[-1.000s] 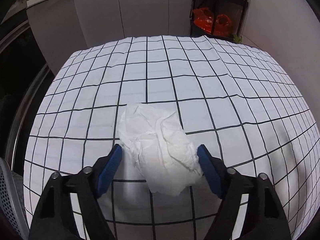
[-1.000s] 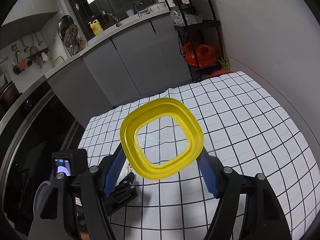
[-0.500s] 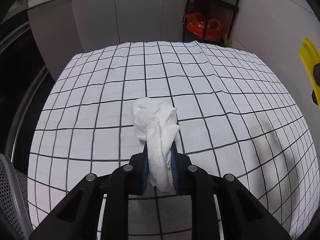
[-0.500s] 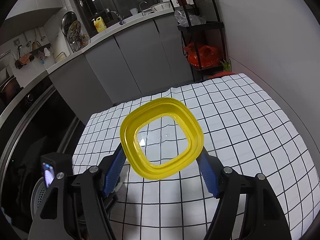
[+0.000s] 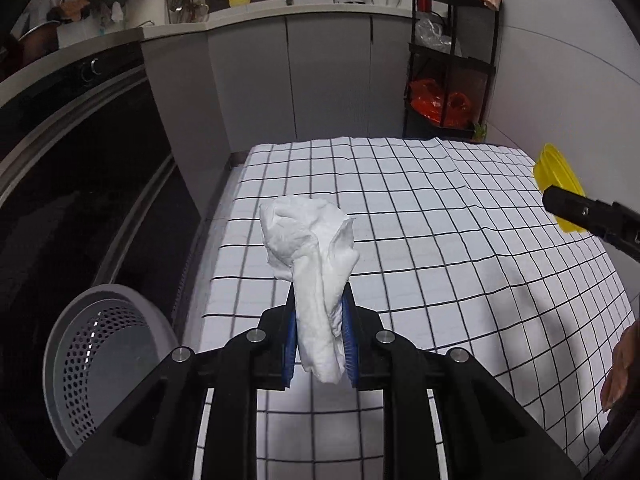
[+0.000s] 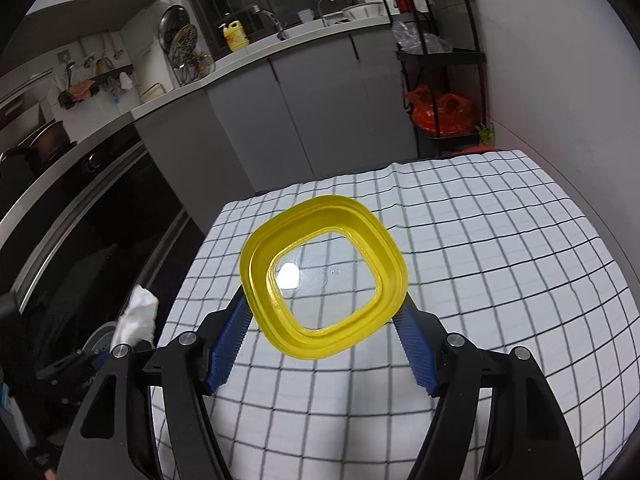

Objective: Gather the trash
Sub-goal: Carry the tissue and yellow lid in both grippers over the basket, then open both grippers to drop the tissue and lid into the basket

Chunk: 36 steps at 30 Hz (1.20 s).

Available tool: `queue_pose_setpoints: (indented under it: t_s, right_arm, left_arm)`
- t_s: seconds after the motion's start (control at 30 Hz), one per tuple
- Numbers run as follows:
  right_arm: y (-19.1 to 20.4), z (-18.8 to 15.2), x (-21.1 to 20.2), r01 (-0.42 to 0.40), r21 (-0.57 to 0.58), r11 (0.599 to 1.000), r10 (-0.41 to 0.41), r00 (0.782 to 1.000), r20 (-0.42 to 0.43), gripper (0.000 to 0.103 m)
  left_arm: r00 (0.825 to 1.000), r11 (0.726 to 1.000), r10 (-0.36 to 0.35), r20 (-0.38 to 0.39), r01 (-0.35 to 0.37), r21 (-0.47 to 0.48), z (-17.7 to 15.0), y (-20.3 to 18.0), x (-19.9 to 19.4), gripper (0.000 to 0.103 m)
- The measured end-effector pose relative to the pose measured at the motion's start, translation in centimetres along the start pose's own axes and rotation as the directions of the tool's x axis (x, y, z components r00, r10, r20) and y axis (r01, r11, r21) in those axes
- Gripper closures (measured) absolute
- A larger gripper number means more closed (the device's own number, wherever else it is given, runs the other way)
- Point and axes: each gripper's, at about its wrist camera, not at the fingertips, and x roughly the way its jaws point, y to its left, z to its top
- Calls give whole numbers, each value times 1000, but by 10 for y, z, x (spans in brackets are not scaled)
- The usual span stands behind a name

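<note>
White crumpled tissue [image 5: 312, 264] was clamped in the left gripper [image 5: 319, 344]; the right gripper [image 6: 320, 344], jaws wide, gripped a yellow container [image 6: 324, 284].

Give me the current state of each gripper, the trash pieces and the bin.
left gripper: shut on the crumpled tissue, held above the checkered cloth.
right gripper: shut on the yellow container, held clear of the cloth.
grey bin: on the floor by the table, open top.
</note>
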Motion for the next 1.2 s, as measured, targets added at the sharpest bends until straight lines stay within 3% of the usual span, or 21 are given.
queue_pose_setpoints:
  t_s: [0.37,0.63,0.83,1.2]
  right_arm:
    - [106,-62,-12,-78,-128,989,71,996,-54,35]
    - [183,-89,-3,-194,-172,966,179,979,-98,35]
    - [230,-103,23,-230,-220,948,199,968,-153,35]
    - [297,-124,63,-266,-319,909,202,954,-220,35]
  left_arm:
    - [994,992,100,45,-96,-87,-42,98,-63,84]
    - [982,972,187,8,-184,-147,-77,162,-70,84]
    - [970,950,244,-2,-240,-201,-91,204,-62,84]
    - [976,940,218,-6,-212,-266,-94,239,-57,80]
